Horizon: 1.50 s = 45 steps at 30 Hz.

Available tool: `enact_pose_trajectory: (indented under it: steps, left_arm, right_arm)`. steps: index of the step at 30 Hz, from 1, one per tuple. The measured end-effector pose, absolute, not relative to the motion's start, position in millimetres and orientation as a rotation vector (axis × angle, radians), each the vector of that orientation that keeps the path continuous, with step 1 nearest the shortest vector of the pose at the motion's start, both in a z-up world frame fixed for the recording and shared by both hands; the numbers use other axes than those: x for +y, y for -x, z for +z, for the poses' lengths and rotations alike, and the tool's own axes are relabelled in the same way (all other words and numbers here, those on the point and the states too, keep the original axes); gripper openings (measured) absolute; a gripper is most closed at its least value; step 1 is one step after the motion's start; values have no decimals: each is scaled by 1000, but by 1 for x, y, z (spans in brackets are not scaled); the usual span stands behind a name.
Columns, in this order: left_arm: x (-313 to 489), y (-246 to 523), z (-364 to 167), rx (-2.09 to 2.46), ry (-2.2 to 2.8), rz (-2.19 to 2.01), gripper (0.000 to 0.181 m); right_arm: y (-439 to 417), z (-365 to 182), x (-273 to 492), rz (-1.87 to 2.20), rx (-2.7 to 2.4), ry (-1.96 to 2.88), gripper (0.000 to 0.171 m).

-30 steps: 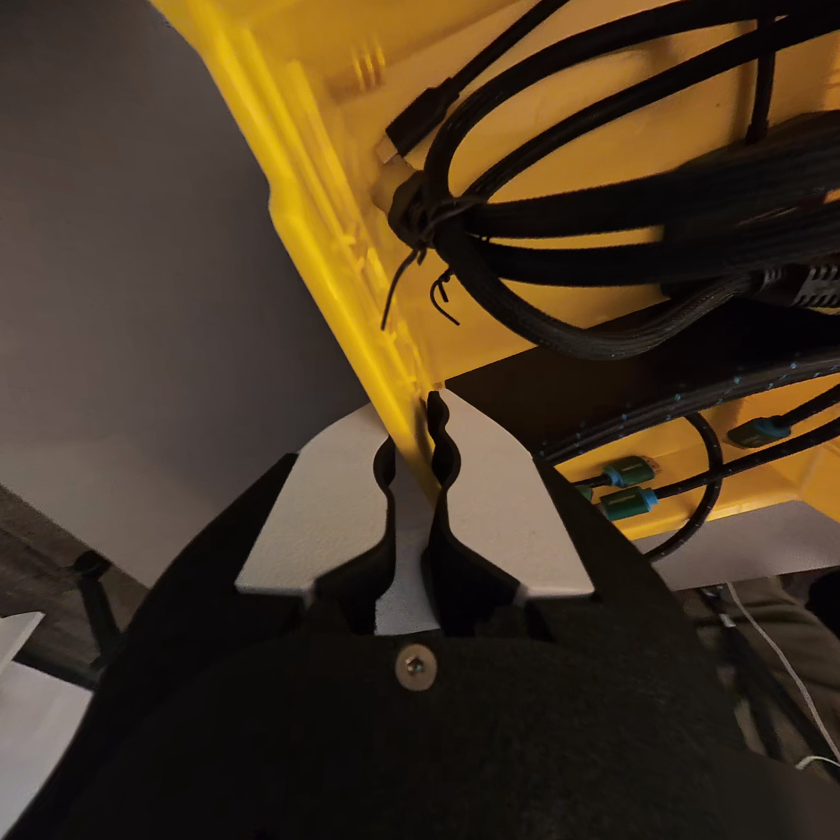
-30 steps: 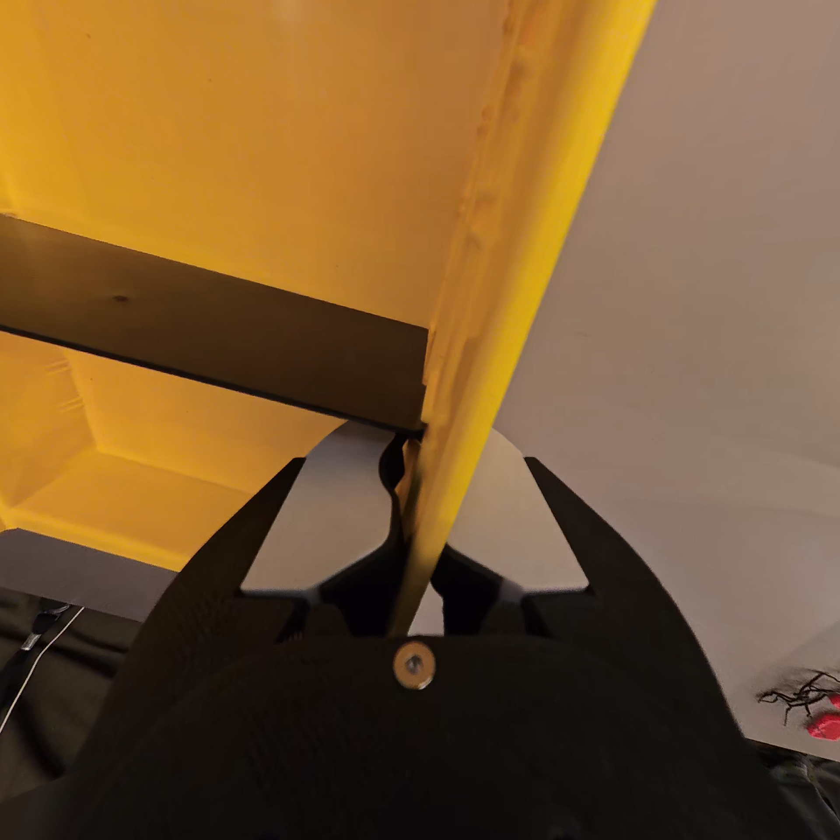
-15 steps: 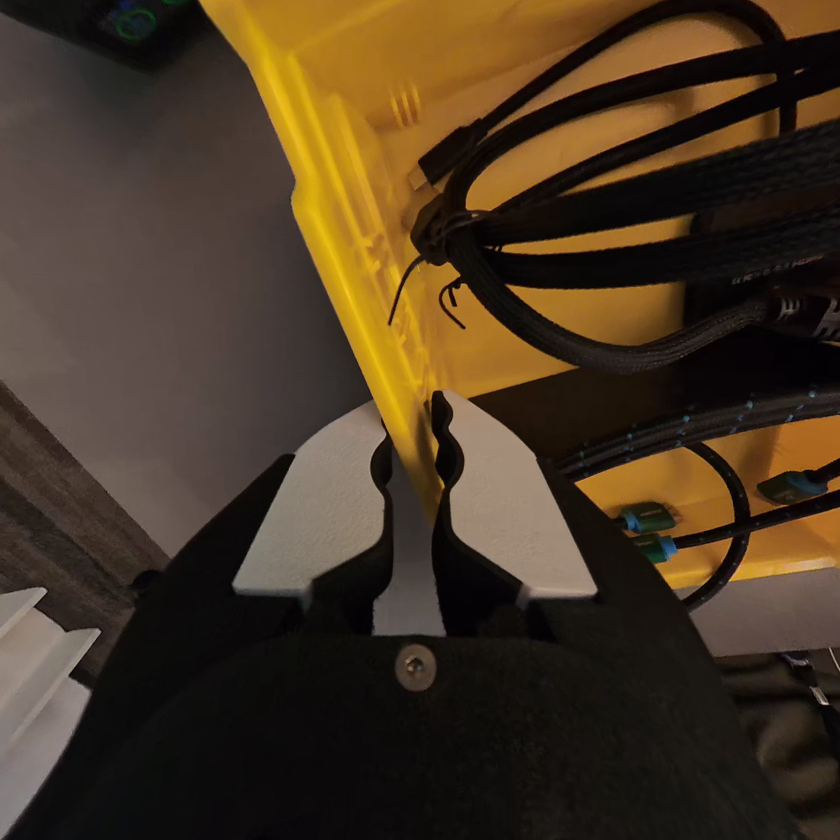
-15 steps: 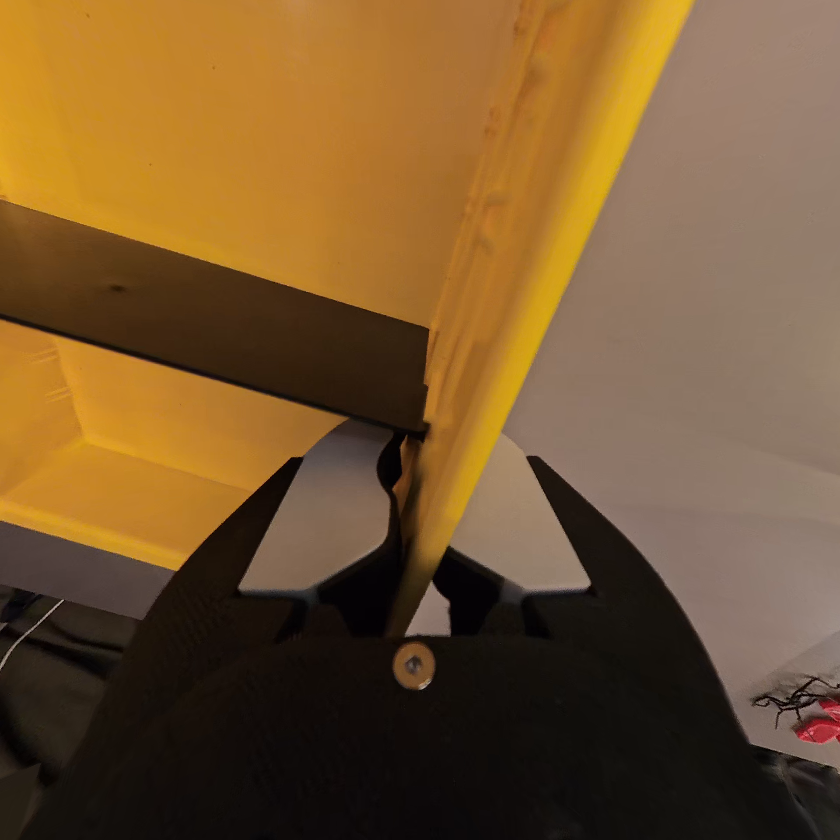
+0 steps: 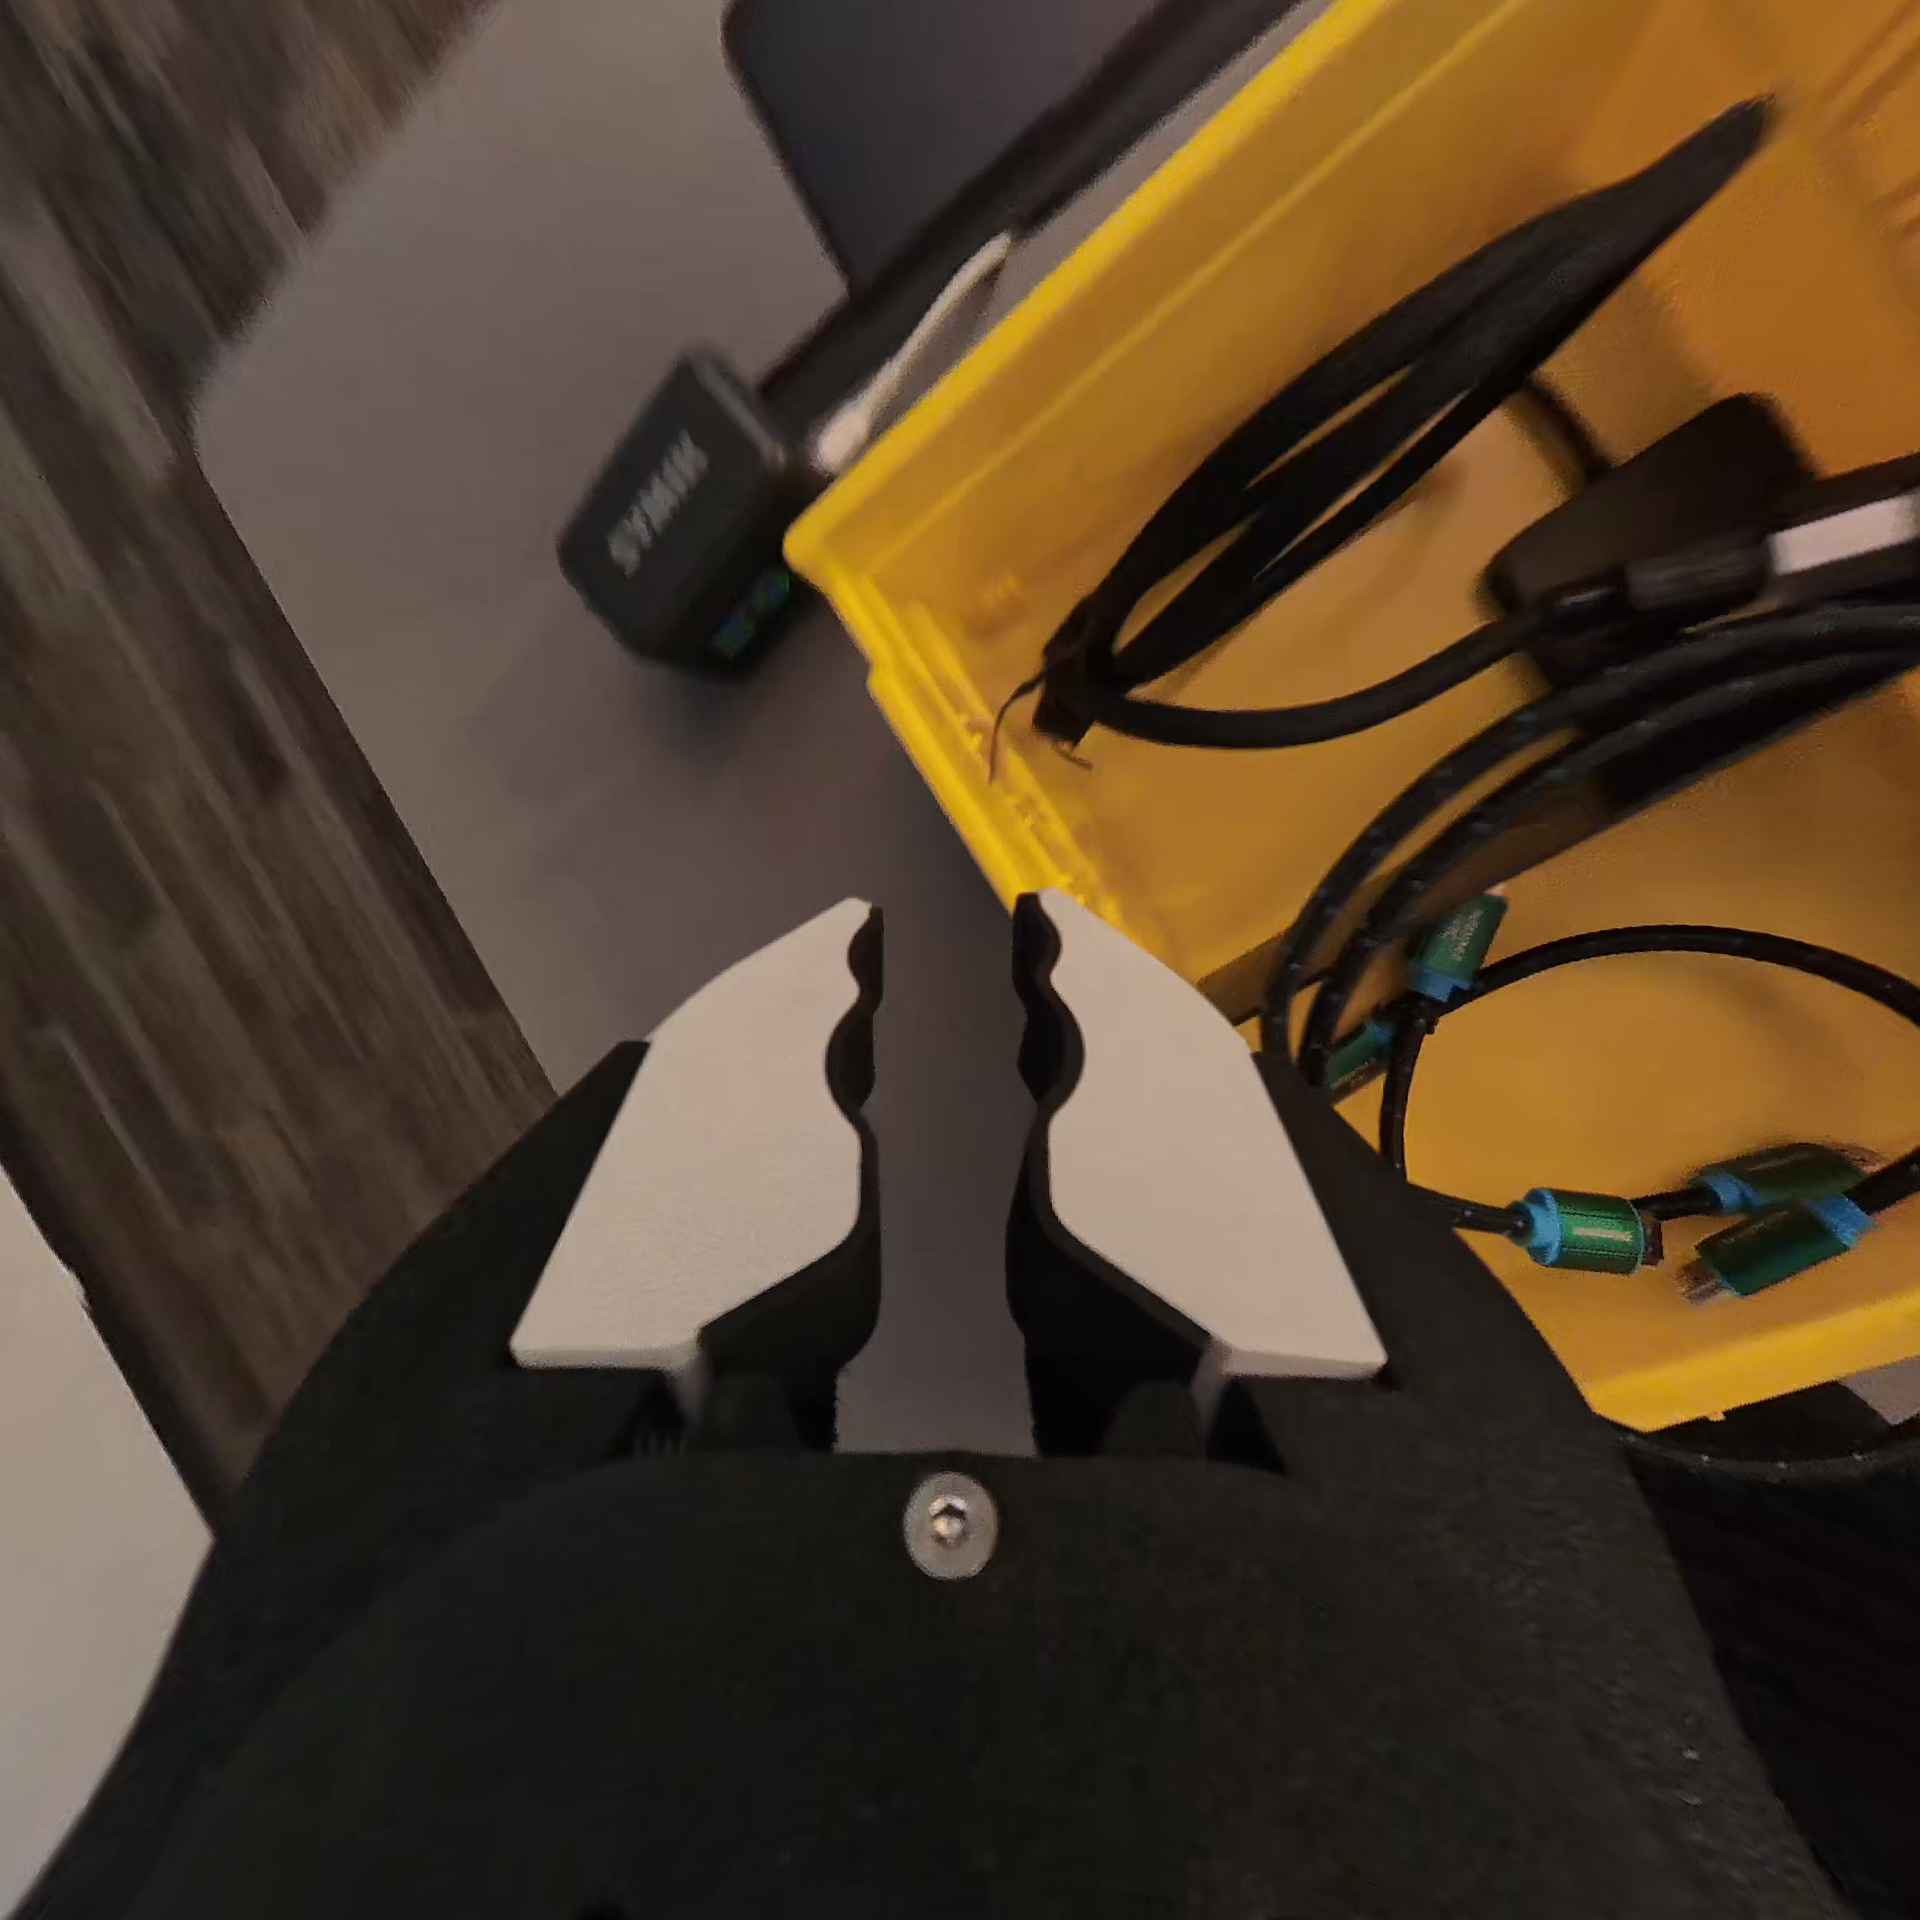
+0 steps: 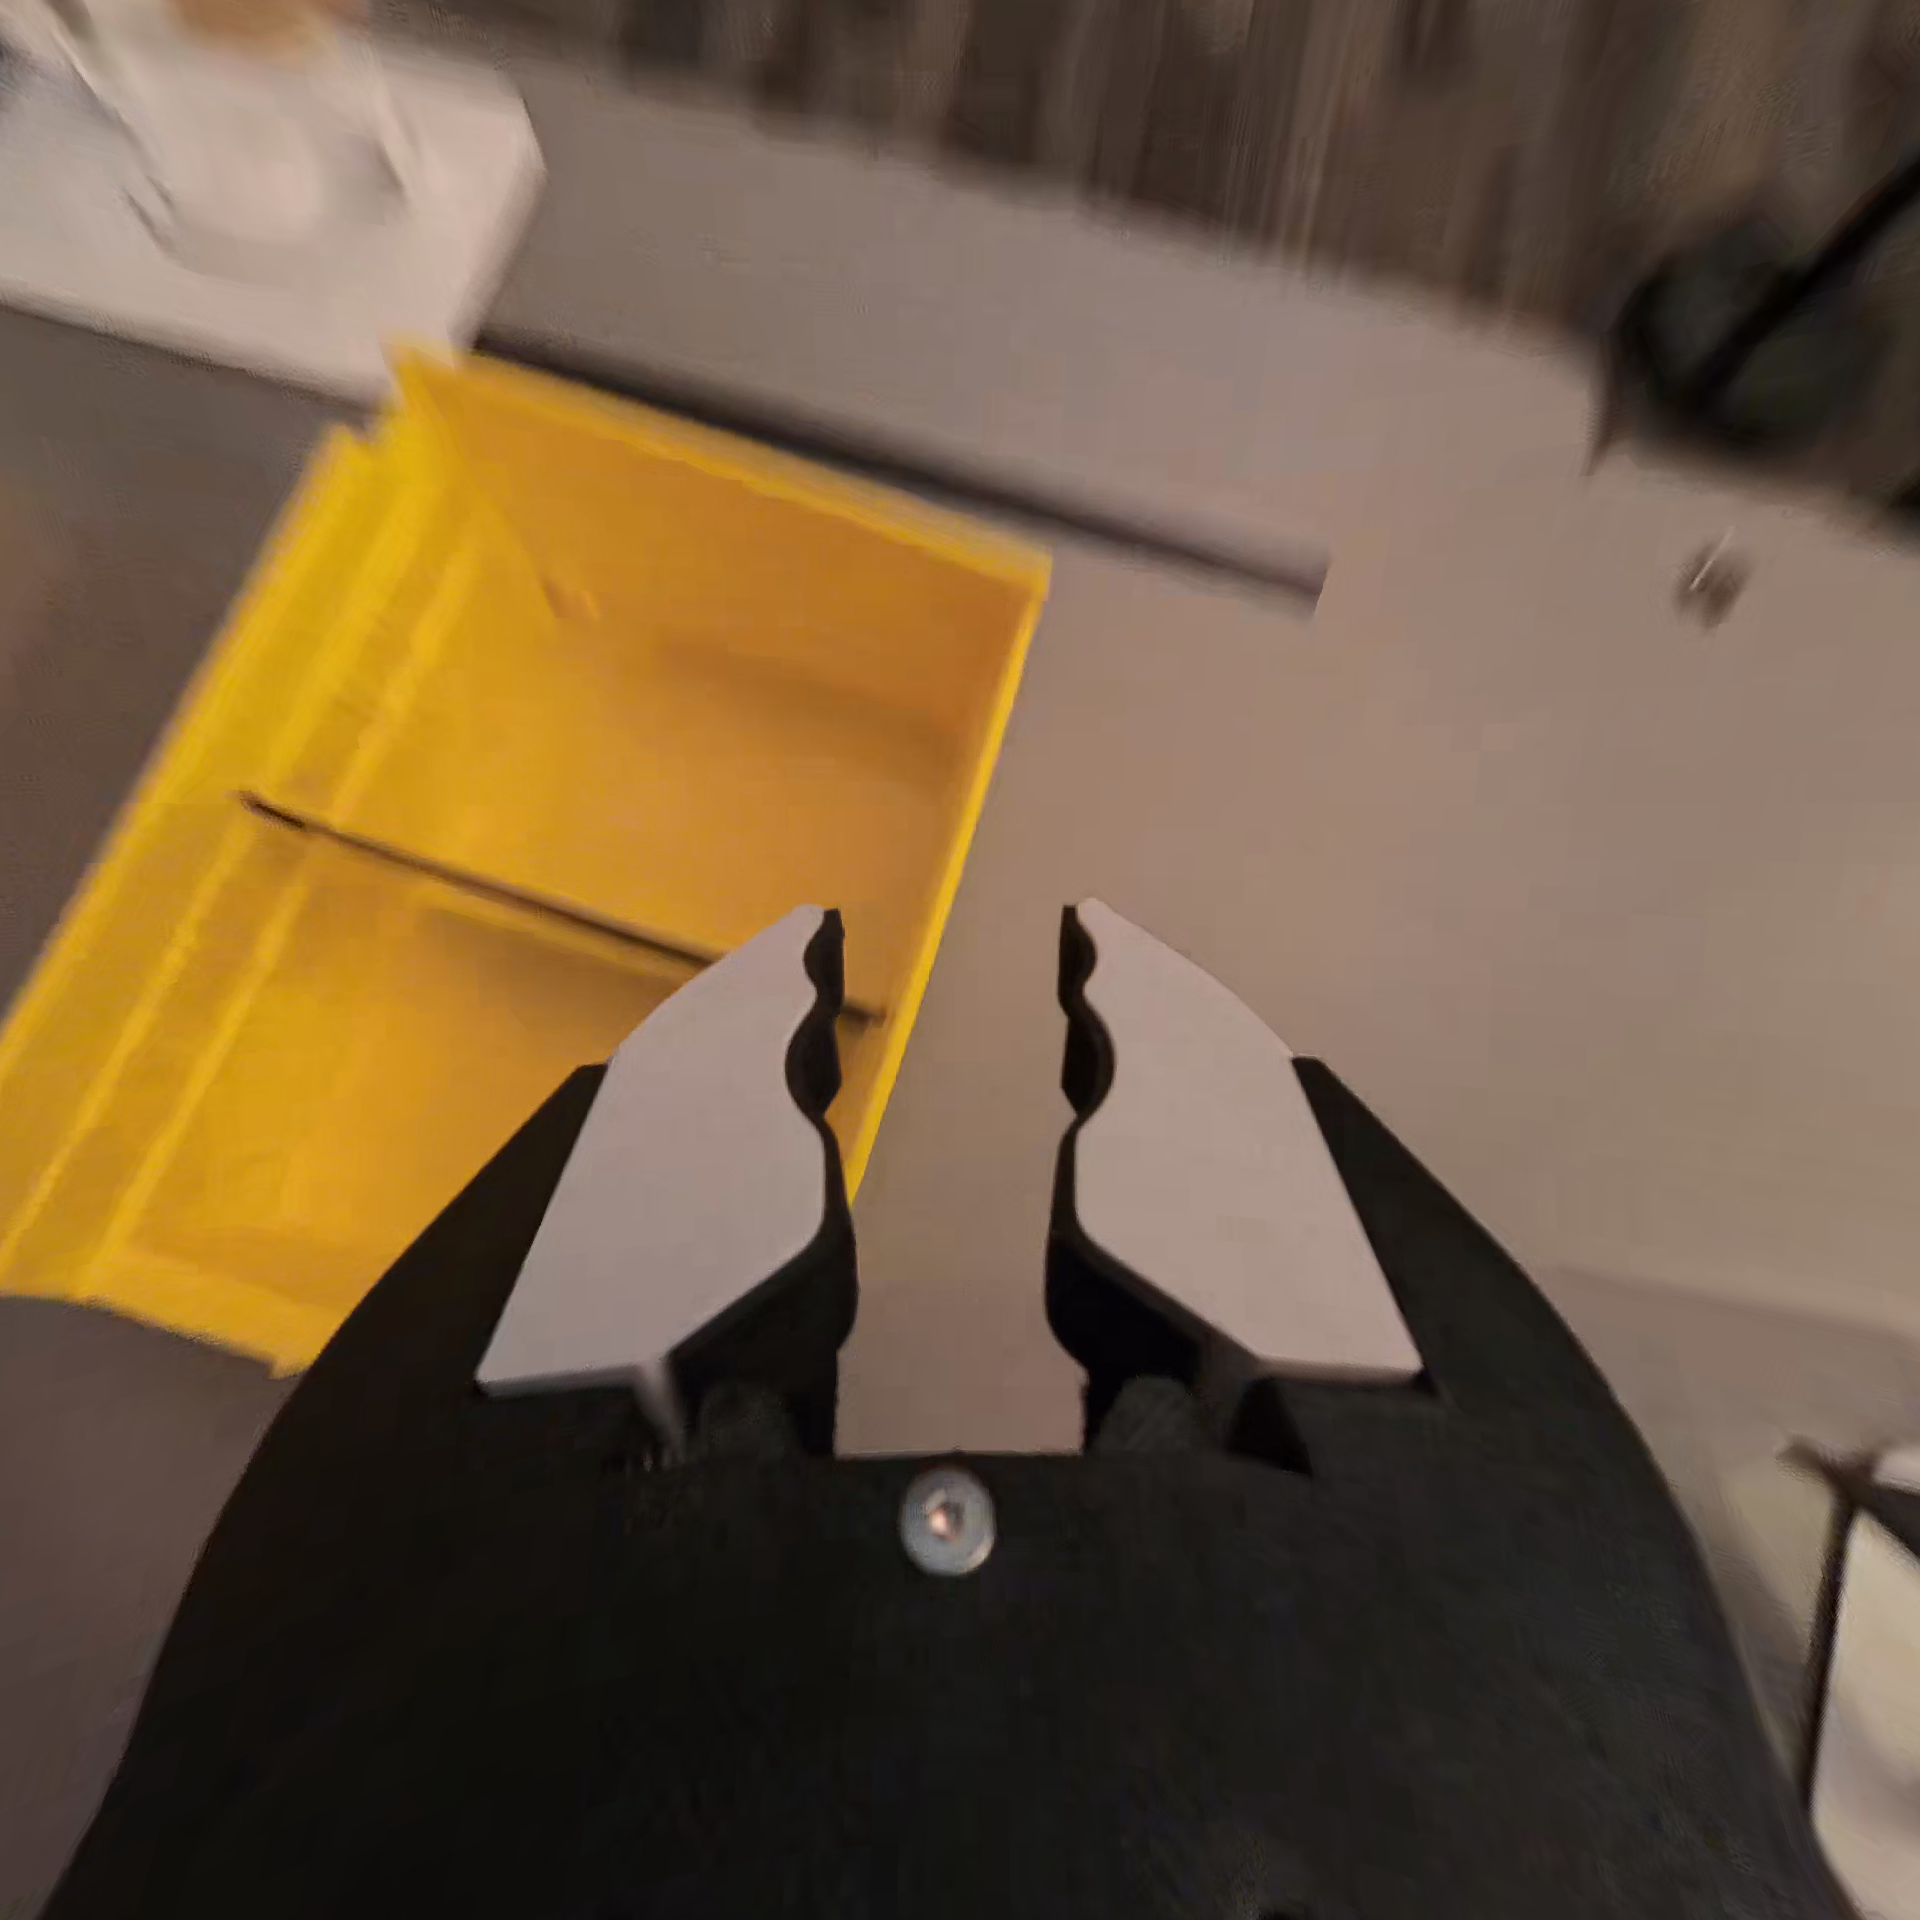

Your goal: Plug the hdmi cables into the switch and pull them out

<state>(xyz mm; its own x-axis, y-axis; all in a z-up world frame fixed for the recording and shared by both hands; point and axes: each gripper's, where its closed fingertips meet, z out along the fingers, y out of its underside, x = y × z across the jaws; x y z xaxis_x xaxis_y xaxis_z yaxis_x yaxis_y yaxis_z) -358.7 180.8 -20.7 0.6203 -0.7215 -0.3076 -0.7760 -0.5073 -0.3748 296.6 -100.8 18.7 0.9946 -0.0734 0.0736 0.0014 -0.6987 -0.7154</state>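
A yellow bin (image 5: 1174, 436) sits on the grey table. It holds coiled black braided HDMI cables (image 5: 1351, 436) with green and blue plugs (image 5: 1579, 1231), and a black device with a plug in it (image 5: 1662, 520). My left gripper (image 5: 945, 914) is open and empty, just left of the bin's left wall. In the right wrist view the bin (image 6: 977, 831) shows two bare compartments split by a dark divider (image 6: 540, 904). My right gripper (image 6: 945, 920) is open and empty, above the bin's right wall and the table beside it.
A small black box with lit green and blue marks (image 5: 675, 520) stands on the table just outside the bin's far left corner. A dark flat device (image 5: 883, 125) lies behind it. Dark wood flooring (image 5: 156, 727) runs past the table's left edge. White objects (image 6: 260, 187) stand at the far left. Left tips to right tips: about 70 centimeters.
Both grippers were shut on the bin's side walls. Both have opened, let go of the bin and pulled up and back. The views are blurred from motion.
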Motion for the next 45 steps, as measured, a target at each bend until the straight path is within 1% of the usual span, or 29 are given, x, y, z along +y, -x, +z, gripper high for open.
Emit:
enact_pose_trajectory:
  steps: [3,5,6,7,8,9,12,16,18,19,21,23,26,29,31,32,34,35,38,40,41,42,45]
  left_arm:
    - [164,323,2,1259,2173,4,27]
    - [143,294,11,1304,2108,-168,35]
    - [130,277,13,1339,2094,-278,43]
    - [114,262,13,1385,2087,-392,53]
    - [99,249,11,1444,2083,-468,58]
    - [90,241,7,1508,2075,-482,59]
    - [87,231,-11,1693,1981,-248,58]
    - [94,207,-27,1806,1811,-141,41]
    - [94,197,-35,1845,1827,-194,43]
    - [92,193,-39,1868,1852,-225,49]
    - [92,188,-51,1939,1884,-197,54]
    - [96,191,-62,2022,1880,-66,57]
    - [97,196,-76,2113,1914,23,54]
    - [100,201,-84,2182,1928,126,50]
    - [99,199,-88,2215,1936,145,44]
    - [100,198,-90,2225,1939,176,45]
    - [102,199,-94,2241,1946,251,46]
    - [103,199,-97,2249,1951,284,46]
    - [102,198,-102,2257,1985,337,45]
    - [102,200,-102,2236,2033,343,44]
    - [101,200,-102,2228,2056,339,43]
    - [101,201,-102,2221,2076,334,42]
    - [98,204,-101,2223,2110,333,36]
  right_arm:
    - [-275,97,-91,-228,-126,1932,47]
    - [-256,135,-92,-227,-170,1732,53]
    - [-244,150,-91,-200,-191,1655,57]
    - [-231,161,-90,-157,-225,1596,59]
    - [-219,170,-89,-119,-253,1544,59]
    - [-210,178,-87,-94,-273,1499,60]
    - [-188,201,-86,-77,-332,1356,59]
    - [-170,216,-99,-121,-357,1126,46]
    - [-159,218,-102,-98,-401,1020,35]
    - [-157,215,-97,-82,-419,1043,35]
    - [-162,196,-81,-78,-452,1184,37]
    - [-186,152,-63,-115,-472,1498,37]
    - [-240,86,-67,-149,-345,1922,40]
    - [-272,26,-82,-18,-185,2225,45]
    - [-291,-6,-84,66,-32,2355,45]
    - [-293,-19,-82,147,36,2402,44]
    - [-290,-41,-74,327,143,2453,38]
    - [-293,-54,-73,347,197,2508,37]
    - [-306,-86,-74,218,257,2651,35]
    - [-300,-101,-74,255,245,2723,31]
    - [-294,-107,-74,302,234,2754,24]
    - [-288,-112,-74,341,223,2775,13]
    - [-293,-115,-73,269,223,2800,10]
